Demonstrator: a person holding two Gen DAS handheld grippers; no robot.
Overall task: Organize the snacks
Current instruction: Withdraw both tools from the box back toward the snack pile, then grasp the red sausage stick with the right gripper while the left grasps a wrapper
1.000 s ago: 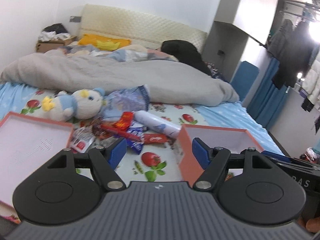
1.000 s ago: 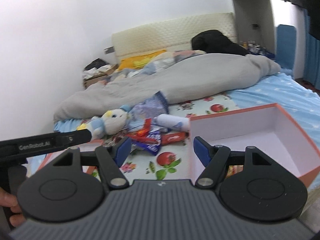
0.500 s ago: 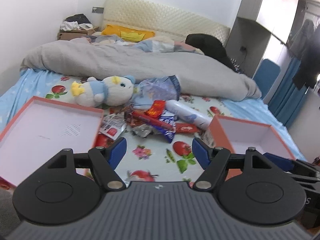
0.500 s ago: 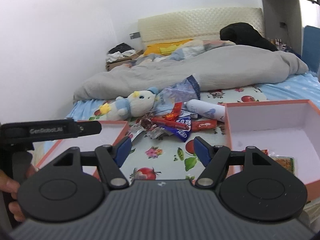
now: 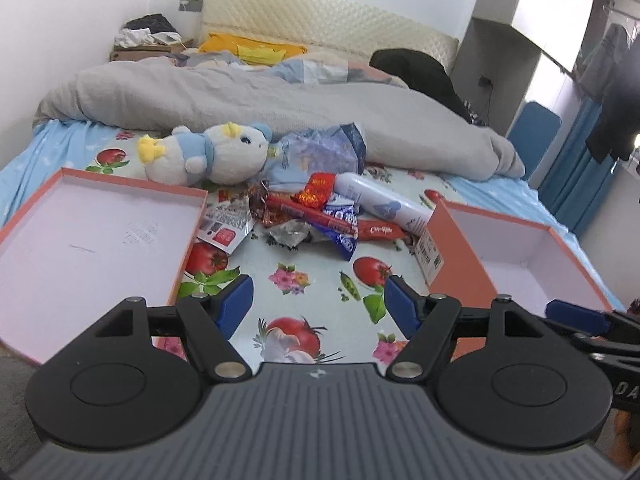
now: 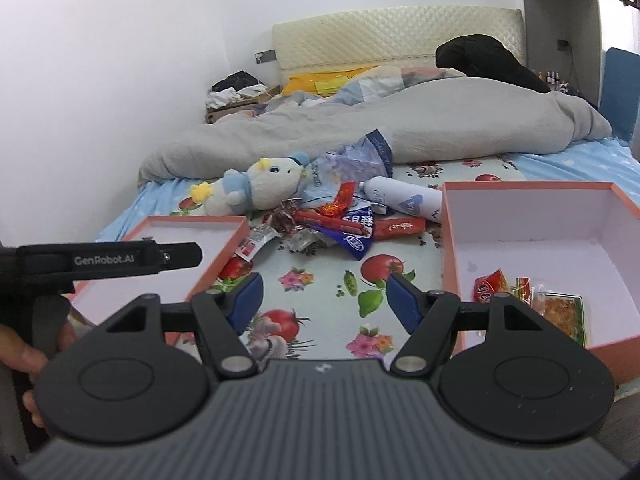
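Observation:
A heap of snack packets point(image 5: 316, 216) point(image 6: 336, 224) lies on the fruit-print sheet between two orange boxes with pale insides. The shallow left box point(image 5: 100, 236) point(image 6: 168, 248) holds nothing. The deeper right box point(image 5: 520, 248) point(image 6: 540, 232) has a few snack packets point(image 6: 532, 300) in its near corner. A white tube point(image 5: 380, 204) point(image 6: 404, 198) lies at the heap's right. My left gripper point(image 5: 318, 306) hovers open over the sheet, short of the heap. My right gripper point(image 6: 324, 296) is open too, with nothing between its fingers.
A white and blue plush toy point(image 5: 208, 154) point(image 6: 256, 186) and a crumpled bluish bag point(image 5: 320, 152) lie behind the heap. A grey duvet point(image 5: 240, 96) covers the far bed. A wall is on the left, blue curtains point(image 5: 576, 176) on the right. A hand point(image 6: 24, 360) holds the other gripper's handle.
Both grippers have sunk and tilted downward, so more of the sheet and both boxes shows. The packets inside the right box came into sight. Jaws kept the same width.

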